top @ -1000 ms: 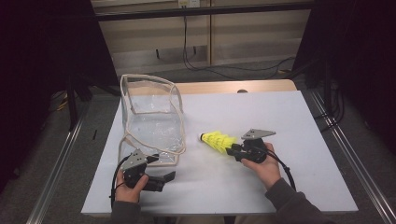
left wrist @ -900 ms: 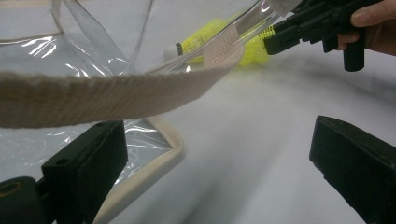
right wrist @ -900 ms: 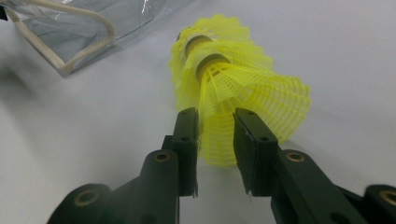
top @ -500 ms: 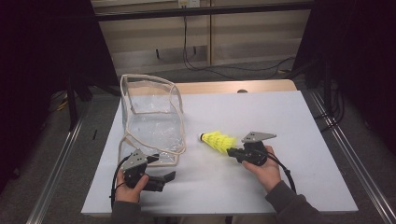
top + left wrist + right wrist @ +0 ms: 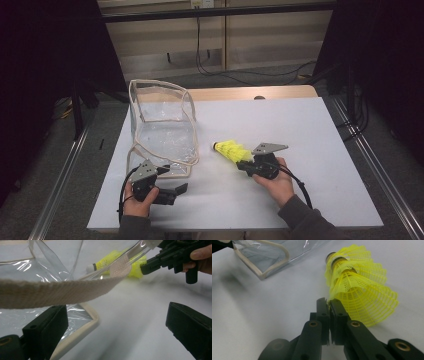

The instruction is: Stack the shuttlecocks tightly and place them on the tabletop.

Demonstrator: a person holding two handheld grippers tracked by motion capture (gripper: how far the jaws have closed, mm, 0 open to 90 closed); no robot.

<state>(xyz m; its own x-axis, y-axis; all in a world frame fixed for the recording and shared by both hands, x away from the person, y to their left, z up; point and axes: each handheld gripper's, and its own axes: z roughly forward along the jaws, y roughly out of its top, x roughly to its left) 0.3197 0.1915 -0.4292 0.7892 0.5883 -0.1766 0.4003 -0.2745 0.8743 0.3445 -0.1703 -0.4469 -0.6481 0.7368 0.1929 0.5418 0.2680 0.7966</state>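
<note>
Grasp step: our right gripper (image 5: 329,301) fingers had just closed, clenched on the yellow shuttlecocks' (image 5: 362,290) skirt rim ahead of them. Left gripper (image 5: 117,322) fingers released beside the clear bag (image 5: 162,125); next move, we judged, called for lifting bagward.

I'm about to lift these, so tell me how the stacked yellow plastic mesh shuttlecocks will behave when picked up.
The stacked yellow plastic mesh shuttlecocks are probably very light: the skirts are thin open netting. The skirt may flex where the right gripper pinches its rim. If released on the white table, the round cone shape could roll in an arc.

Dim room, soft shadows (close-ups blurred)
</note>
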